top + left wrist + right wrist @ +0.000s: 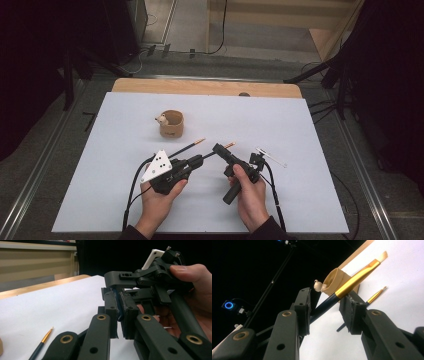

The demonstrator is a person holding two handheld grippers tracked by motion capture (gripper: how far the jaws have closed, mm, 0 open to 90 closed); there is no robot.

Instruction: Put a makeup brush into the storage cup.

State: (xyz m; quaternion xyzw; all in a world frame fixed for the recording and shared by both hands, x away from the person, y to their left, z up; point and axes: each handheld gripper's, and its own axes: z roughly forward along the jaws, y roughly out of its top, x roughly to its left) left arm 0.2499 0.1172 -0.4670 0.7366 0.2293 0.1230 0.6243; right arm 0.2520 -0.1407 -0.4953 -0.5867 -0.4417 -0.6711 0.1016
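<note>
I read the left gripper [199, 161] as pressed together on the dark handle of a flat-tipped paintbrush with a dark handle and gold ferrule [352, 281] — in the left gripper view its two black jaws stand almost closed, with only a thin dark strip showing between the pads [111, 311]. The right gripper [218, 148] sits just beyond the left gripper's tips, close enough that its head and the person's right hand [197, 297] crowd the far side of that view.

In the right gripper view the right gripper's jaws stand spread. The flat-tipped brush runs up between them at a slant, its handle lying against the left pad [304, 312], while the right pad stands apart from it. I cannot tell whether that contact carries any grip. The gold ferrule and pale bristles rise past the jaw tips.

Outward from the left gripper: a second, thin round-tipped paintbrush with a dark handle and gold ferrule [186, 148] lies flat on the white table sheet [125, 200], just ahead of the left gripper, bristles pointing away from the person.

Farther ahead of both grippers — well clear of them — stands a tan cylindrical wooden cup with a small pale animal figure on its rim [171, 123], upright on the sheet.

To the outer side of the right gripper, near its cable, lies a small clear strip [272, 156]; I cannot tell what it is.

The person's left hand [159, 197] wraps the left gripper's grip beneath the grey three-cornered plate.
</note>
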